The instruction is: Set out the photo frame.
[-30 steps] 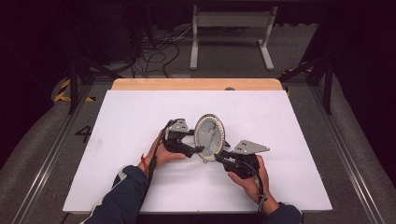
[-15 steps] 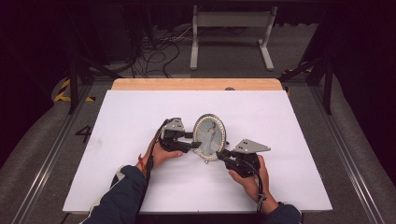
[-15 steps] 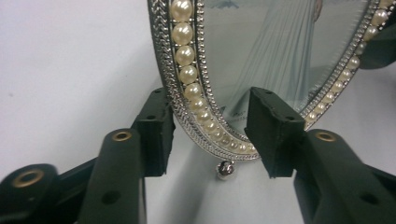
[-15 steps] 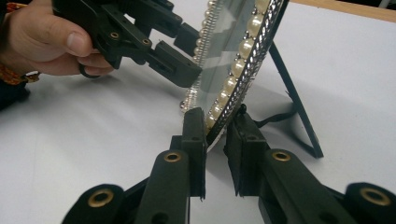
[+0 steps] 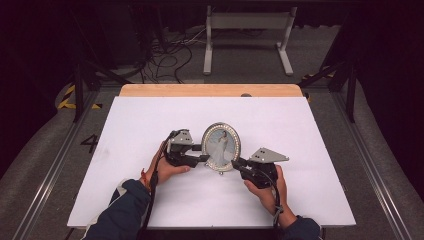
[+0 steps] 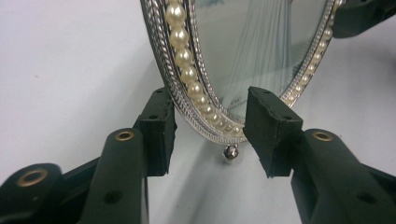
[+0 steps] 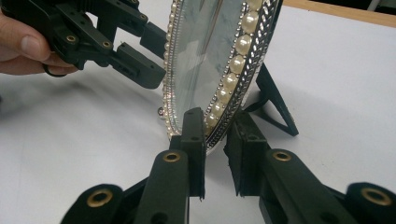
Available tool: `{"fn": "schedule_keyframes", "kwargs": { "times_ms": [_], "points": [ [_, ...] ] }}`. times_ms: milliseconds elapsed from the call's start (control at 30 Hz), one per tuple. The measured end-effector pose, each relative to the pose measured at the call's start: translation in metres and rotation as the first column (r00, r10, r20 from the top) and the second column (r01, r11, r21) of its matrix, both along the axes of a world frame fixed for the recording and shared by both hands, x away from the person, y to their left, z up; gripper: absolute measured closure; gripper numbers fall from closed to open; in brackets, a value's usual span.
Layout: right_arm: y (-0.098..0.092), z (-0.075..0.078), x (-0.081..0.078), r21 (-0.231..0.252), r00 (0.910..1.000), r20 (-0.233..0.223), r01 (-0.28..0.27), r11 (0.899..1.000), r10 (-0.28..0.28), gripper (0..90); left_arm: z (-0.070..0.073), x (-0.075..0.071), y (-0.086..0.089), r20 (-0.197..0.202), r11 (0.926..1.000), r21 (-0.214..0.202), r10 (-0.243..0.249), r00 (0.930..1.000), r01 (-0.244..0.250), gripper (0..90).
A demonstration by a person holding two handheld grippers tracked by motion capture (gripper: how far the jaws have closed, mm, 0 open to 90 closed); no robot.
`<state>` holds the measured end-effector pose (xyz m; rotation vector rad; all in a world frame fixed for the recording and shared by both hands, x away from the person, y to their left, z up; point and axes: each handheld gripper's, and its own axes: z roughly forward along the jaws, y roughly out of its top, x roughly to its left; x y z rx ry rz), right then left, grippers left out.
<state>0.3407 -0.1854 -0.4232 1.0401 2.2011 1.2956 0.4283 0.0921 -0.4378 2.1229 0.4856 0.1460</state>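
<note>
An oval silver picture frame [image 5: 221, 146] with a pearl border stands upright on the white table [image 5: 150, 120], propped by a black back leg [image 7: 273, 105]. My left gripper [image 5: 204, 158] reaches in from the left; its jaws have just been closing and now hold the frame's lower left rim [image 6: 184, 60] between the pads [image 6: 159, 126]. My right gripper [image 5: 236, 163] comes from the lower right and is shut on the bottom rim [image 7: 233, 79], one pad on the glass side and one behind. The left gripper [image 7: 149, 53] also shows in the right gripper view, at the frame's far edge.
A wooden strip [image 5: 210, 90] runs along the table's far edge. Beyond it on the floor are a metal stand [image 5: 247, 35] and loose cables [image 5: 170, 55]. White tabletop stretches to both sides of the frame.
The left gripper's jaws have closed onto the frame's left rim, and that hand has shifted a little. The frame now stands more upright, facing the camera. The right hand has kept still.
</note>
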Motion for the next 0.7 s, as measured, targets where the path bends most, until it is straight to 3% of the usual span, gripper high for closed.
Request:
{"fn": "schedule_keyframes", "kwargs": {
  "times_ms": [100, 200, 267, 400, 500, 700],
  "points": [
    [0.001, 0.001, -0.001, 0.003, 0.9999, 0.01, 0.004, 1.0, -0.004, 77.6, 0.003, 0.0, 0.002, 0.011, 0.9989, -0.04, 0.025, 0.9996, -0.024, 51.1],
    [0.001, 0.002, -0.004, -0.003, 0.9992, 0.035, 0.019, 1.0, -0.019, 78.7, 0.009, 0.001, 0.006, 0.03, 0.9942, -0.088, 0.064, 0.9975, -0.061, 49.9],
    [0.001, 0.003, -0.006, 0.008, 0.9988, 0.041, 0.028, 1.0, -0.028, 79.0, 0.013, 0.001, 0.007, 0.028, 0.9908, -0.12, 0.065, 0.9975, -0.061, 52.2],
    [0.001, 0.003, -0.007, 0.007, 0.9984, 0.043, 0.037, 0.999, -0.037, 79.2, 0.015, 0.001, 0.005, 0.043, 0.993, -0.099, 0.069, 0.9967, -0.065, 57.2],
    [0.0, 0.002, -0.007, 0.01, 0.9983, 0.039, 0.042, 0.999, -0.042, 79.3, 0.014, 0.002, 0.008, 0.032, 0.9912, -0.113, 0.073, 0.9968, -0.069, 62.6],
    [0.0, 0.001, -0.003, 0.024, 0.9979, 0.038, 0.052, 0.998, -0.053, 79.7, 0.015, -0.001, 0.013, 0.022, 0.992, -0.108, 0.069, 0.9974, -0.066, 63.6]
  ]
}}
